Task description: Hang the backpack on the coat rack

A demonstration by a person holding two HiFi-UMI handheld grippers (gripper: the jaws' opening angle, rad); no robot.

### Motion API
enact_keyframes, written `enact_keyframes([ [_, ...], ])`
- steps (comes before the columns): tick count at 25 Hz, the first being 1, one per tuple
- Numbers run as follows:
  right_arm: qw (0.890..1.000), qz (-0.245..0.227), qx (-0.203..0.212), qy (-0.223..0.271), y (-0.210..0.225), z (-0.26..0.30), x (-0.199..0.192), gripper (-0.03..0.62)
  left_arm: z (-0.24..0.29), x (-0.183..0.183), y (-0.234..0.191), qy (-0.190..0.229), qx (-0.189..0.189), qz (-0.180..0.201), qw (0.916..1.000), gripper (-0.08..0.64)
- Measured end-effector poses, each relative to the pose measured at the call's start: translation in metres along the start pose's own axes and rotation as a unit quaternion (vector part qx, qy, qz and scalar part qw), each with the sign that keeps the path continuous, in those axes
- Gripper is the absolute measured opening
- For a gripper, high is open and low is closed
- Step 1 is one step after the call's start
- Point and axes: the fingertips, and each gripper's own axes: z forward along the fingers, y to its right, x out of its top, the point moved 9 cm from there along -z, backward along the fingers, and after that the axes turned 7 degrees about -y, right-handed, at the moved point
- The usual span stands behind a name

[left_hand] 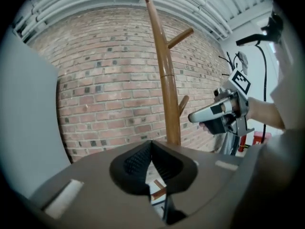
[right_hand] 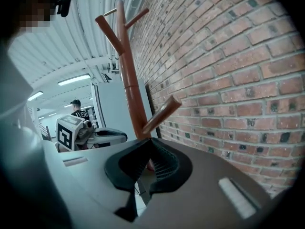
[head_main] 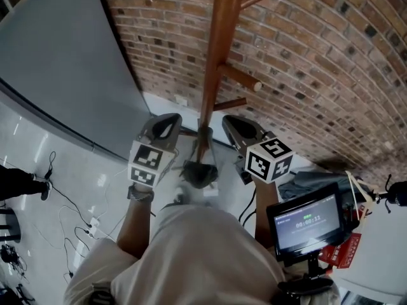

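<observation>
The wooden coat rack [head_main: 219, 37] stands against the brick wall, with pegs branching off its pole [left_hand: 167, 89] [right_hand: 131, 89]. My left gripper [head_main: 170, 121] and right gripper [head_main: 230, 122] are raised on either side of the pole, just in front of it. Between and below them hangs a dark, blurred backpack [head_main: 199, 172]. The left gripper [left_hand: 151, 144] has its jaws shut, and a dark strap [left_hand: 169, 213] runs down from the pads. The right gripper [right_hand: 150, 142] is shut the same way on a dark strap [right_hand: 126, 209]. A low peg [right_hand: 162, 113] sticks out just beyond the right jaws.
The brick wall [head_main: 318, 56] runs behind the rack, and a grey panel [head_main: 57, 62] stands to its left. Cables [head_main: 70, 215] lie on the white floor at the left. A small monitor [head_main: 305, 224] and grey cloth [head_main: 311, 182] are at the right. A person [right_hand: 76, 109] stands far off.
</observation>
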Motion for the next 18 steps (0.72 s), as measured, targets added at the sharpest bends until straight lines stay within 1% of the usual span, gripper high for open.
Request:
enact_keyframes([
  [3,1.000,-0.017,0.006,0.021,-0.007,-0.007,0.018,0.003,-0.006,0.023,0.001,0.026,0.010,0.030,0.9992,0.000],
  [7,0.998,-0.037,0.018,0.041,-0.013,-0.012,0.037,0.003,-0.016,0.052,0.005,0.060,0.010,0.062,0.9962,0.000],
  [12,0.996,-0.063,0.028,0.047,-0.022,-0.016,0.052,0.002,-0.025,0.074,0.010,0.087,0.002,0.076,0.9933,0.000],
  [18,0.993,-0.101,0.020,0.061,-0.033,-0.024,0.070,0.002,-0.028,0.086,0.011,0.097,-0.001,0.086,0.9916,0.000],
])
